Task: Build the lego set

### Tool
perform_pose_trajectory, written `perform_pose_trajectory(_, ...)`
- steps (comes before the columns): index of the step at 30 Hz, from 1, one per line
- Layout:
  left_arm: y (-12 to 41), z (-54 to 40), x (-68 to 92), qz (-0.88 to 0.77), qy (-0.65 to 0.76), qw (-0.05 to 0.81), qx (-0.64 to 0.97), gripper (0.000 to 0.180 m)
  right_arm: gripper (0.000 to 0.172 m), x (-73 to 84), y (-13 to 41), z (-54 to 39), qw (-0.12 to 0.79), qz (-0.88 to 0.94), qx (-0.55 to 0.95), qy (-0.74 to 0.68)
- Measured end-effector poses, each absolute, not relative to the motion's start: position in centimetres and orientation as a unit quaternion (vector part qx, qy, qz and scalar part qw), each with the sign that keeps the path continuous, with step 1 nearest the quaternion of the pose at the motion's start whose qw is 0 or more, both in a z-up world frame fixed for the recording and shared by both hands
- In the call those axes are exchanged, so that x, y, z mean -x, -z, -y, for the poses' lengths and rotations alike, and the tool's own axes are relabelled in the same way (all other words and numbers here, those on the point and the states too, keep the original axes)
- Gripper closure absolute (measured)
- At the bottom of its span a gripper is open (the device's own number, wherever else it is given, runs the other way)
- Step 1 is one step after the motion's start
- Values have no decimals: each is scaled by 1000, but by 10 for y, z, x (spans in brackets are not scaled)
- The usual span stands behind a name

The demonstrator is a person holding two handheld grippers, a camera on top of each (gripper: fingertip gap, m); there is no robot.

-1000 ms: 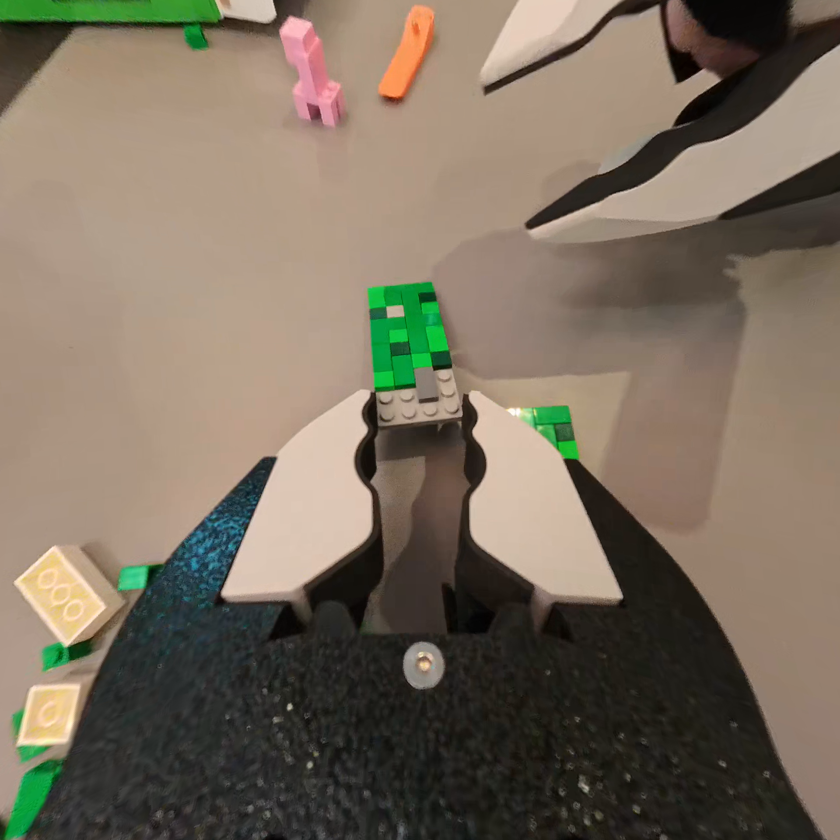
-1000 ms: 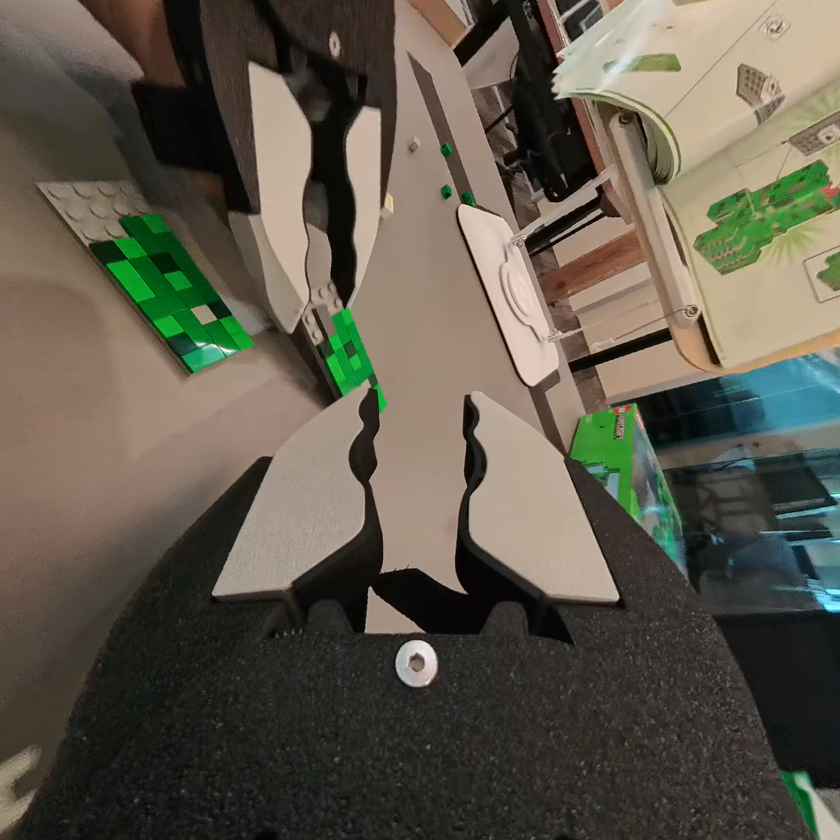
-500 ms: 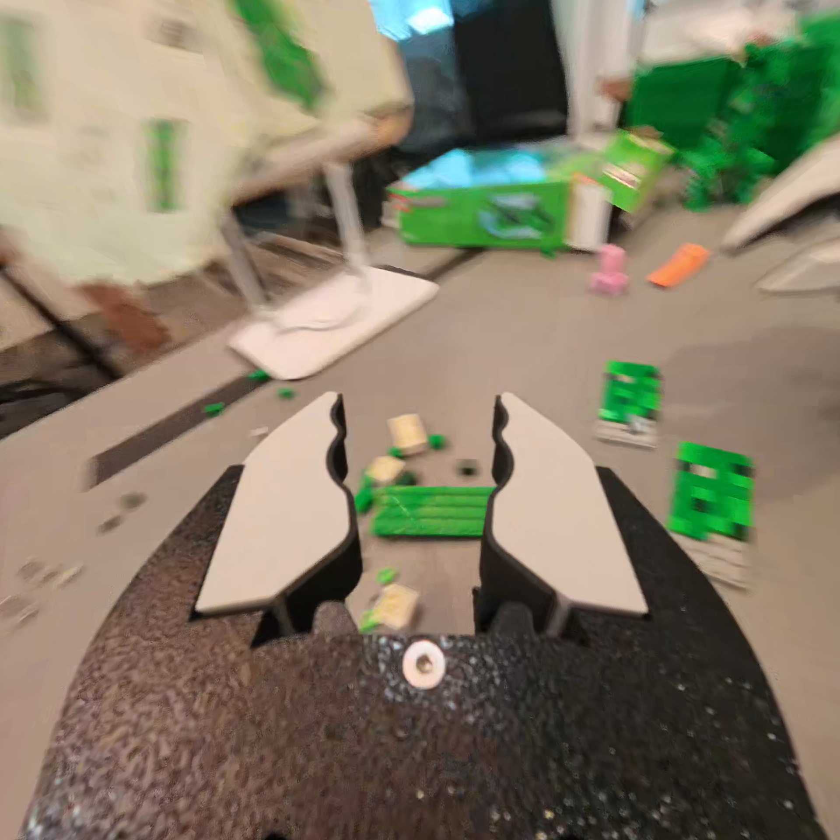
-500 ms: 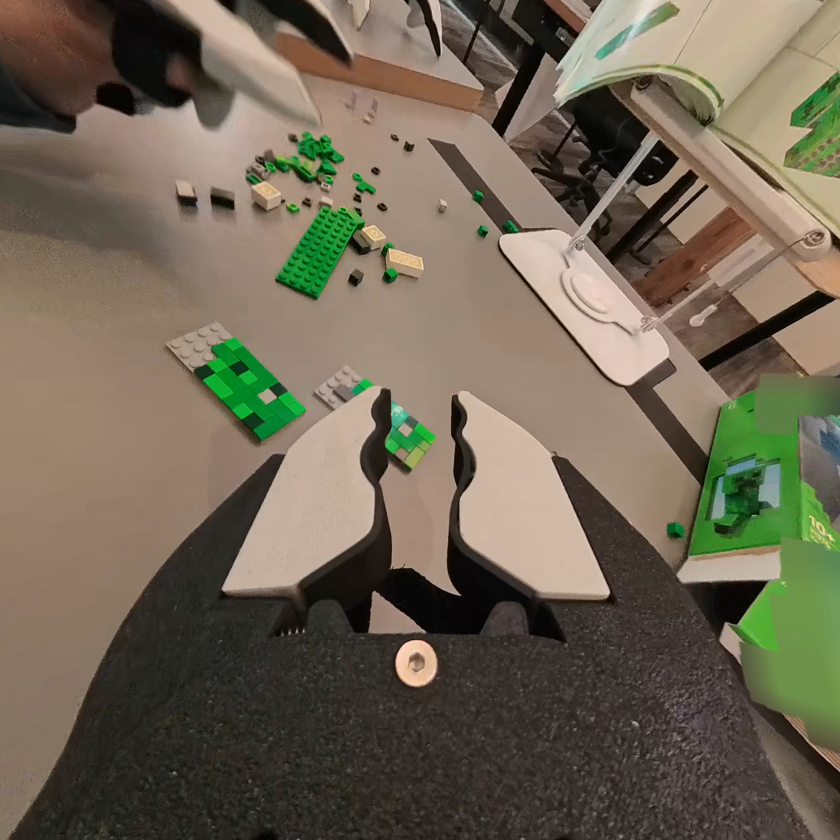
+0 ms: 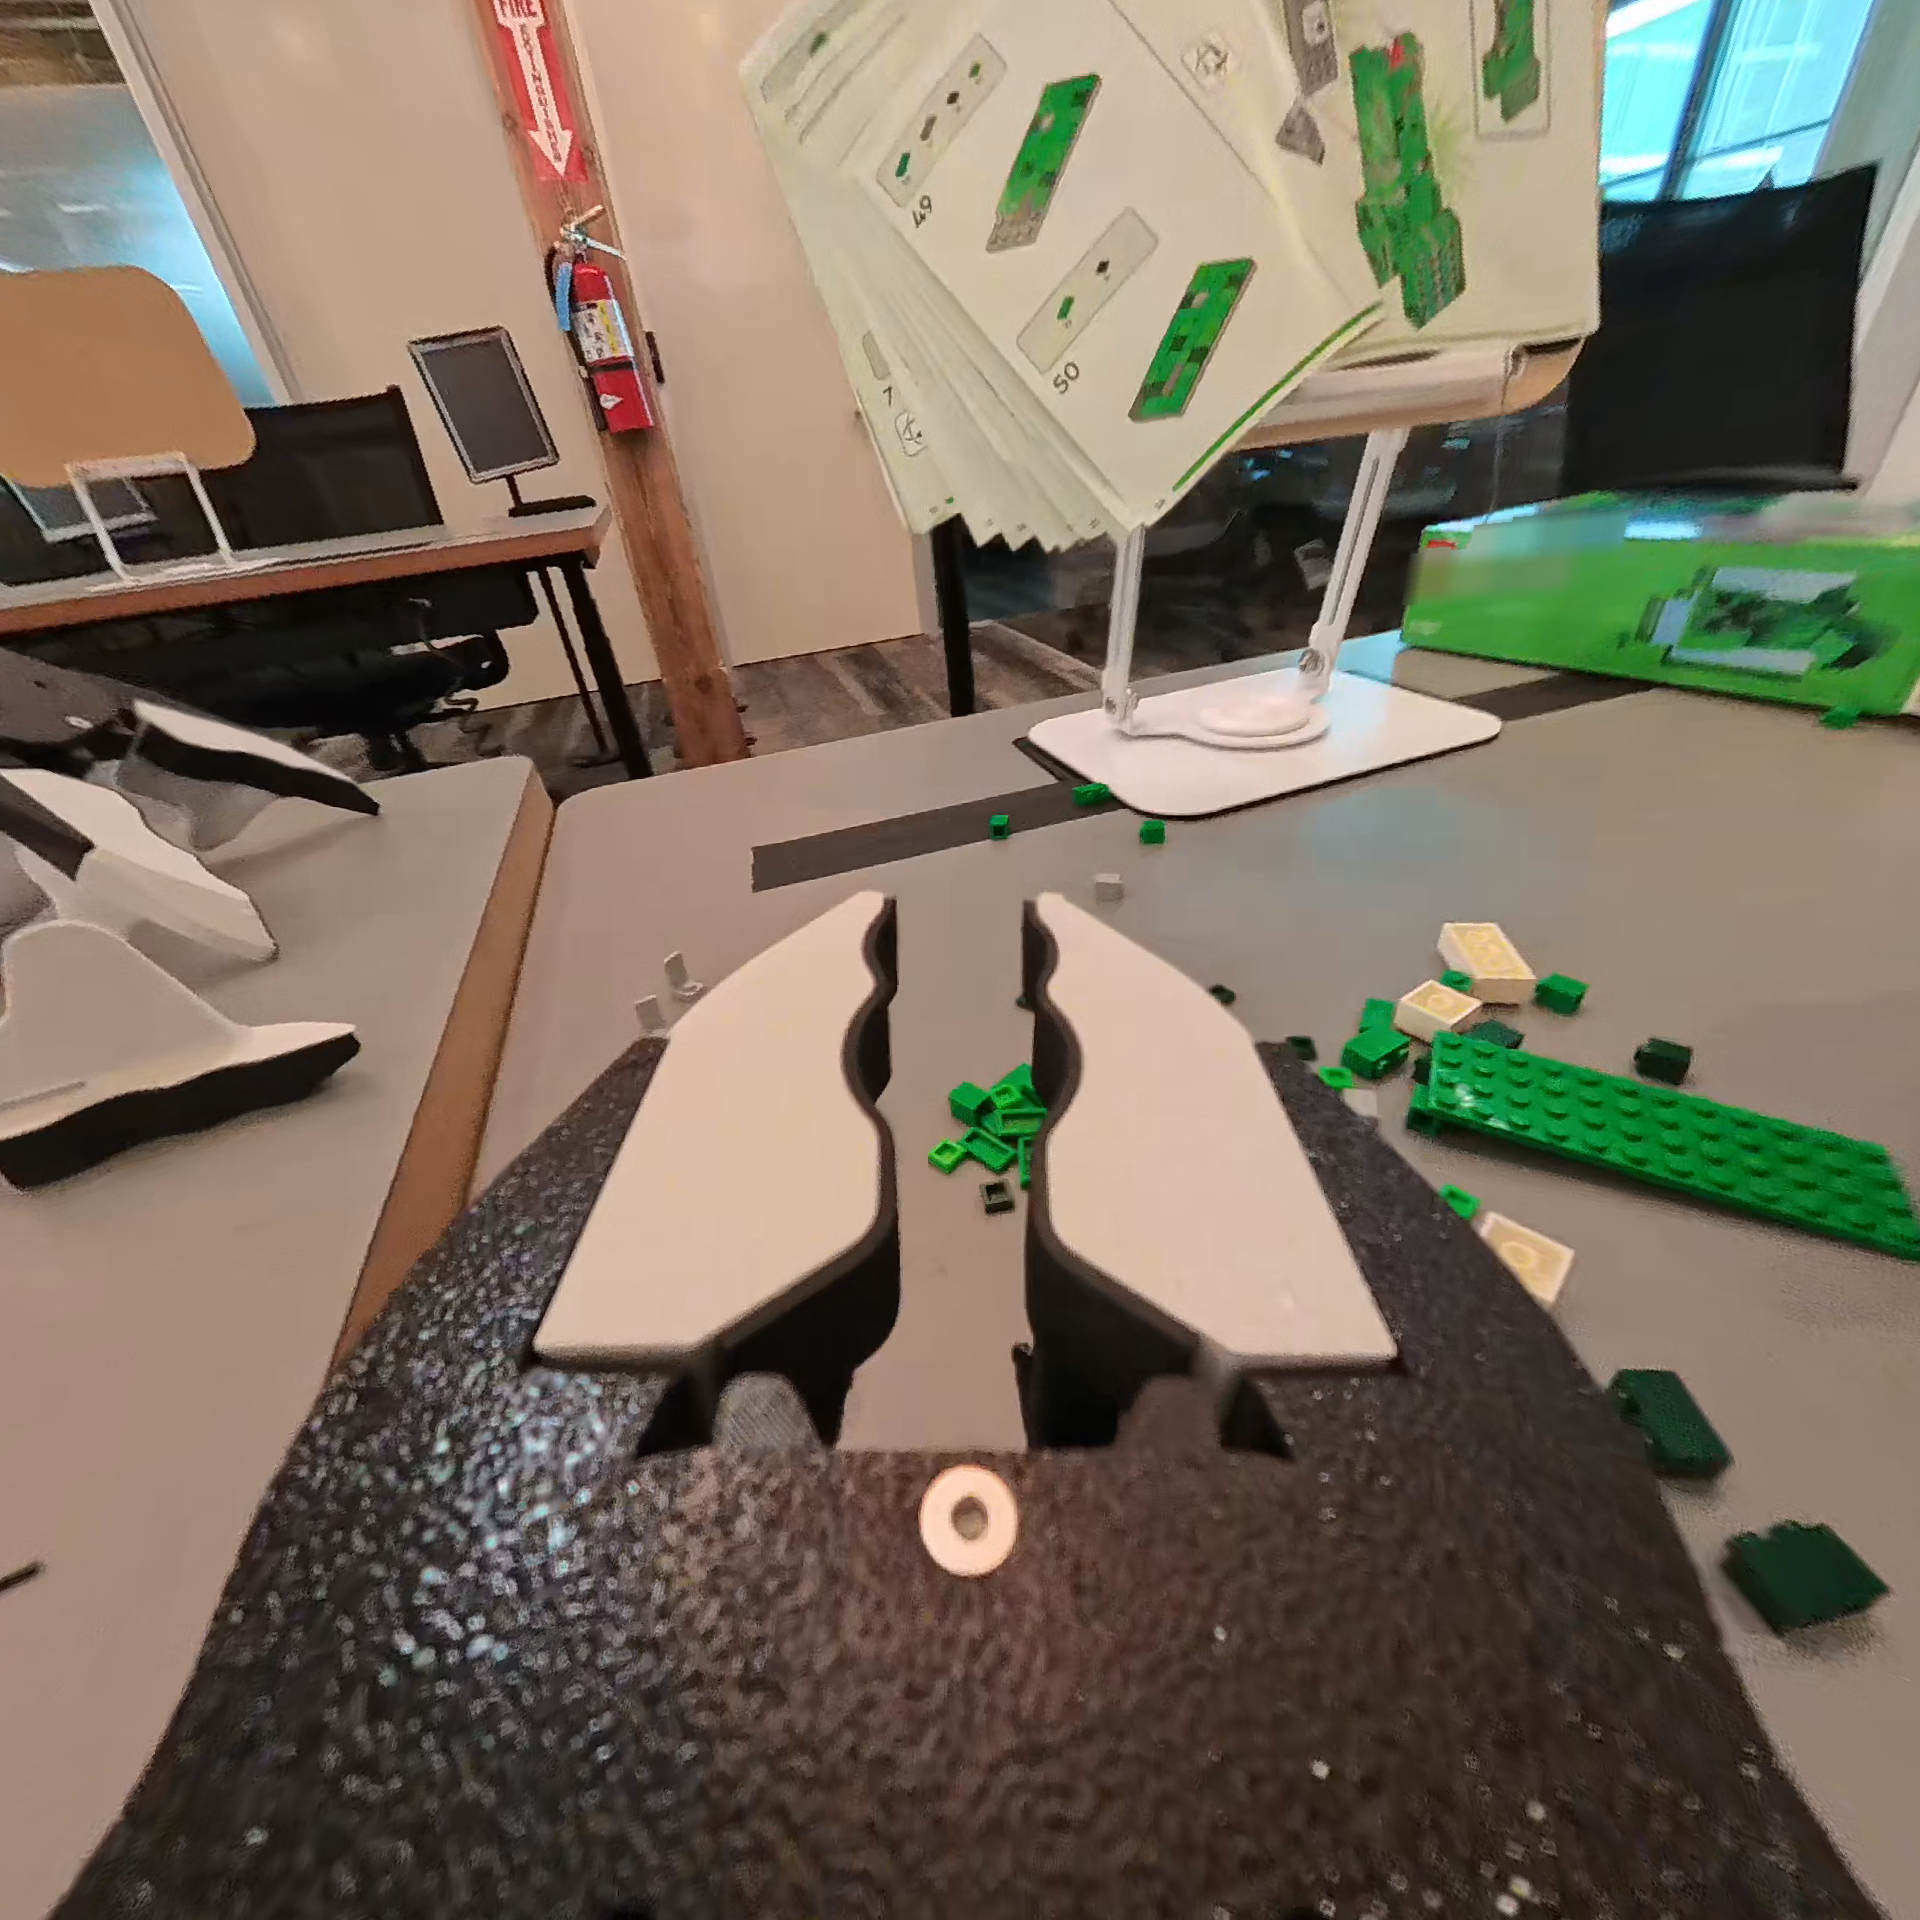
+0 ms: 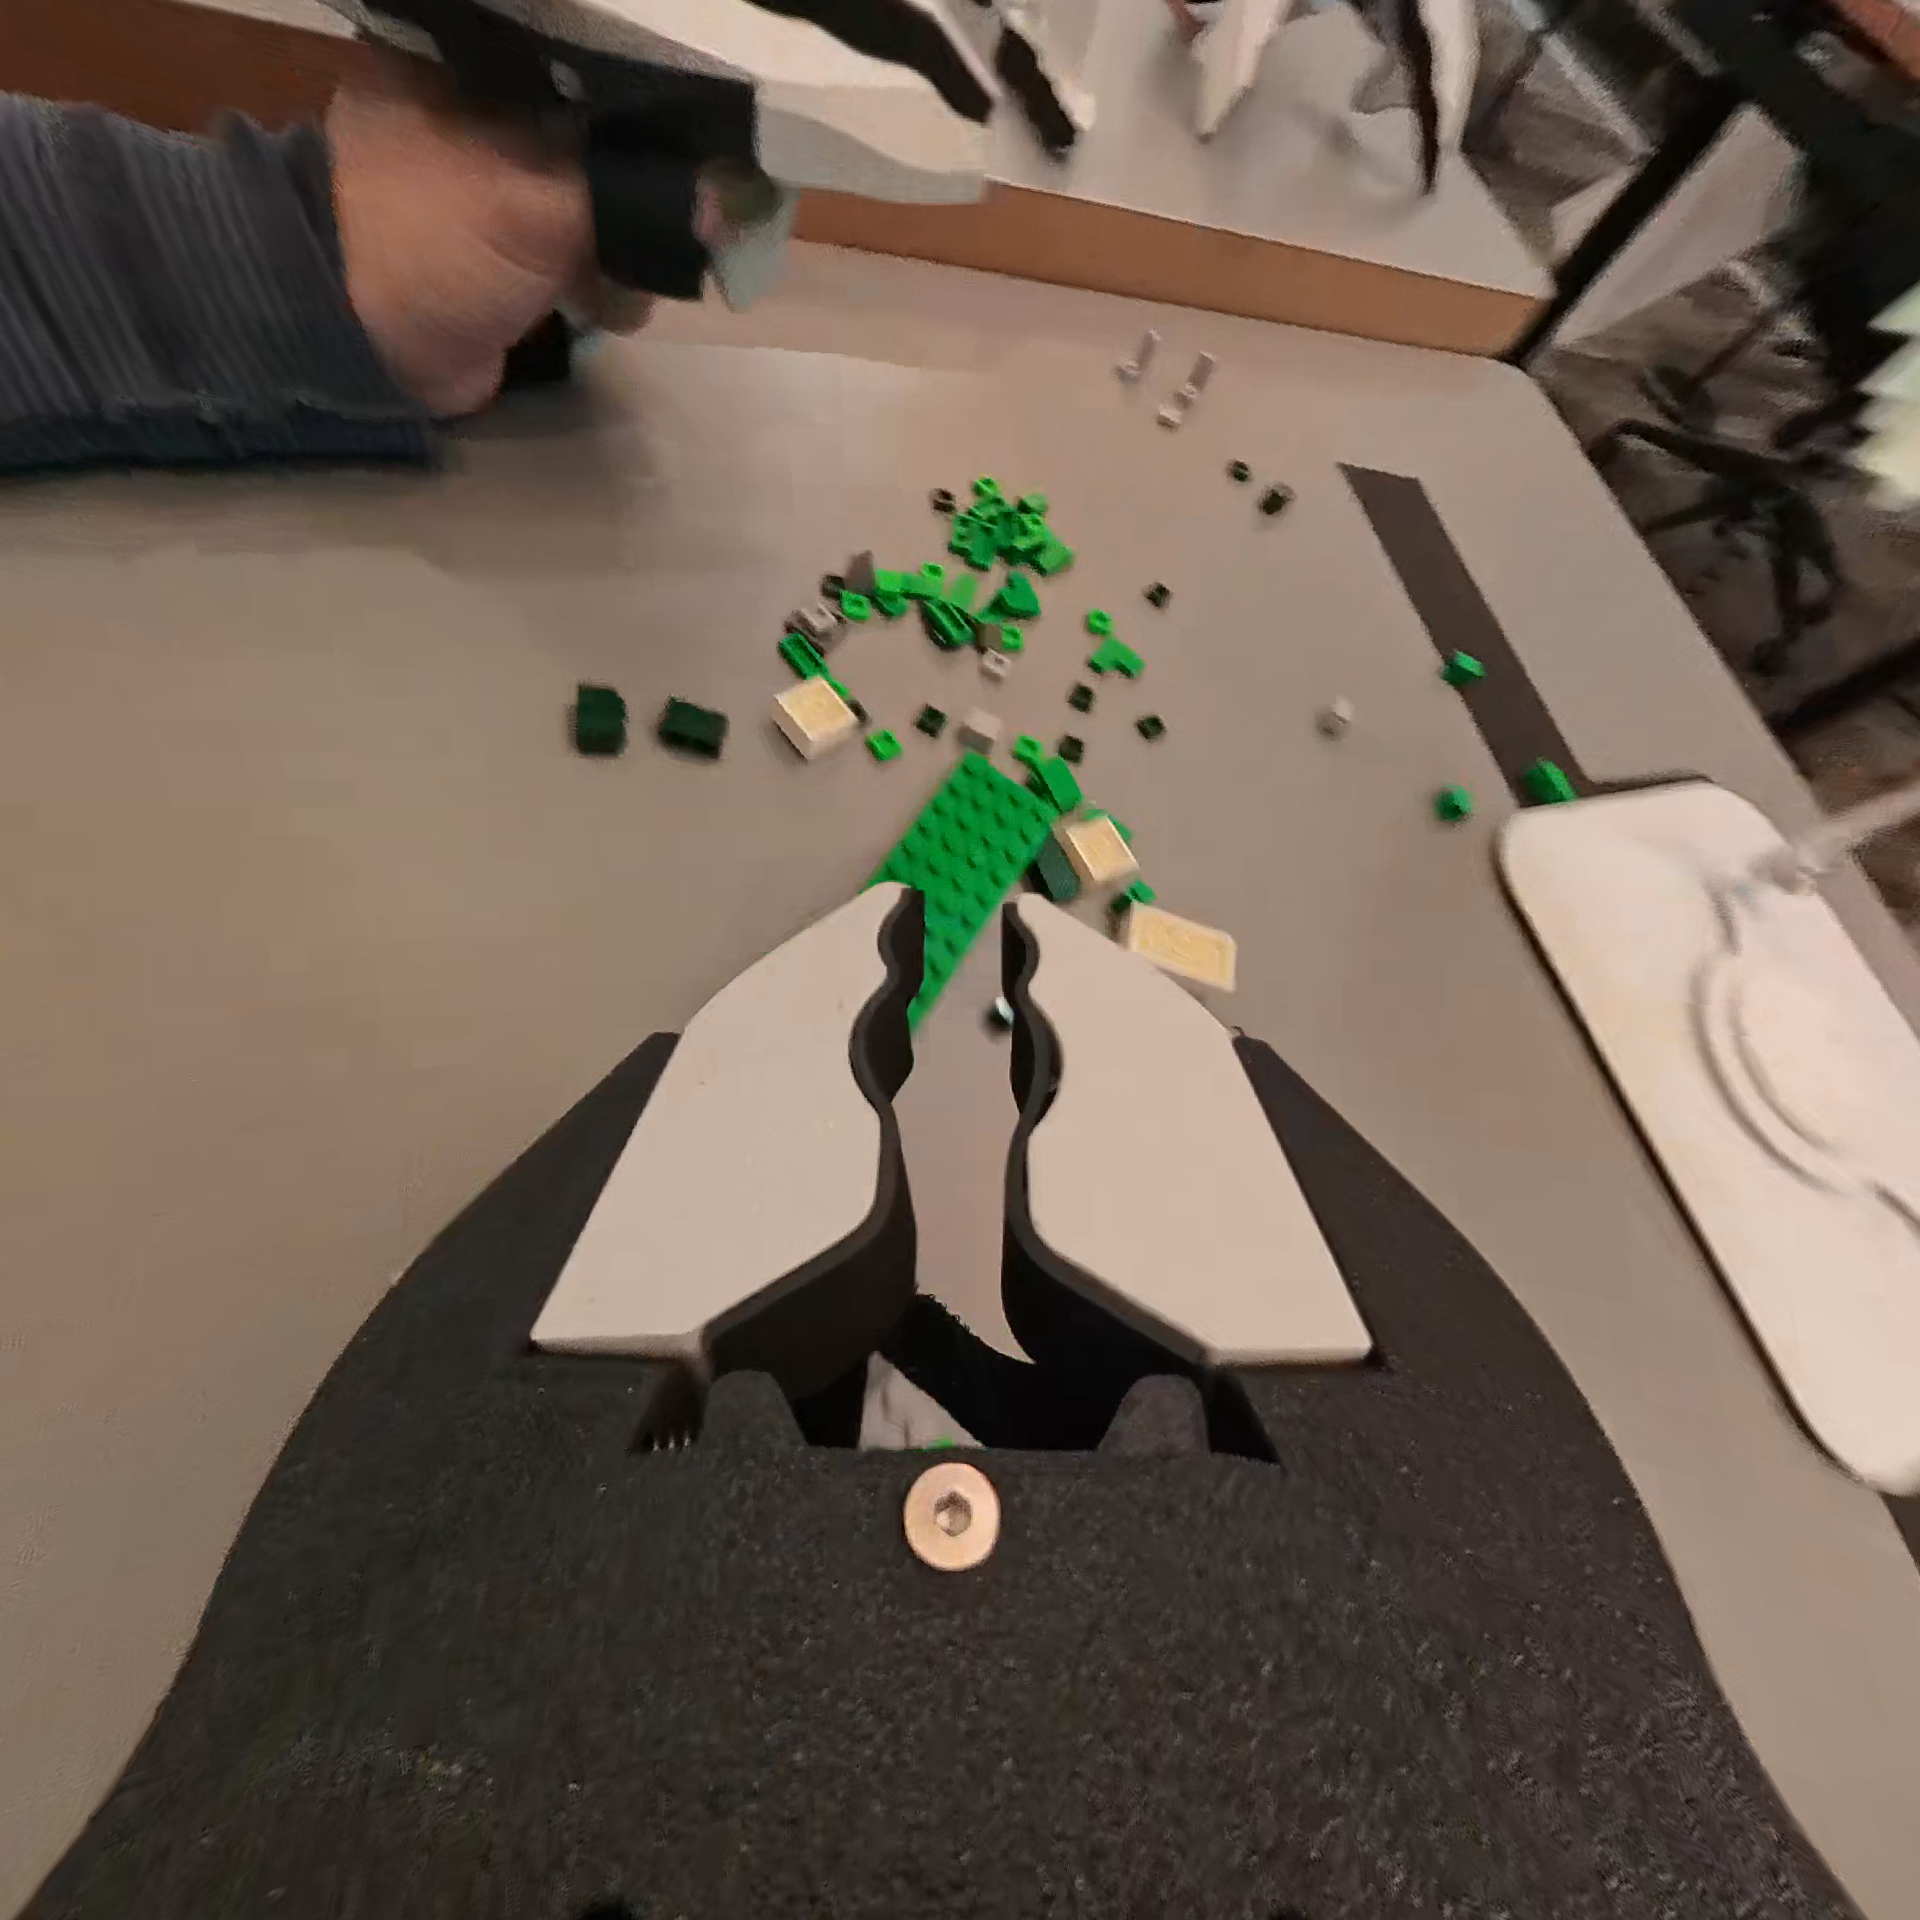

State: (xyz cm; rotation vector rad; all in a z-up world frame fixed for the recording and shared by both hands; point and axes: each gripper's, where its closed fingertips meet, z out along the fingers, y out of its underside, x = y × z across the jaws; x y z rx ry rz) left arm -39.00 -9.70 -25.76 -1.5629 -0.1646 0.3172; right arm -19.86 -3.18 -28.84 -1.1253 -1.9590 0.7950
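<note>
both my grippers have swung away from the patterned green plates toward the loose bricks. my left gripper (image 5: 958, 914) hangs narrowly parted, holding nothing, above a small green pile (image 5: 992, 1127) half hidden behind its right finger. my right gripper (image 6: 961, 909), also narrow and bare, hovers over the blurred green baseplate (image 6: 961, 842), whose near end is hidden behind its fingers.

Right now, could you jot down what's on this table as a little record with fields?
Surface: grey table
Left gripper: fingers apart, nothing between them, above a heap of small green pieces
Right gripper: fingers narrowly apart, nothing held, over the green studded plate
Loose parts: cream bricks, dark green bricks
Backdrop: instruction booklet on a white stand
</note>
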Motion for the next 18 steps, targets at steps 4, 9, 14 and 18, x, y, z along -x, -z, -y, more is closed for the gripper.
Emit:
perform_pose_trajectory(4, 255, 98, 392, 75, -159, 696, 696, 163, 162, 239, 294, 63, 297, 796, 407, -335)
perform_pose_trajectory(9, 249, 108, 404, 108, -167, 708, 677, 166, 163, 287, 320, 83, 193, 823, 452, -284)
perform_pose_trajectory(14, 246, 118, 417, 141, -167, 718, 661, 168, 166, 307, 335, 92, 139, 844, 448, -258)
perform_pose_trajectory(18, 246, 119, 421, 158, -145, 725, 654, 169, 169, 316, 345, 86, 157, 871, 420, -202)
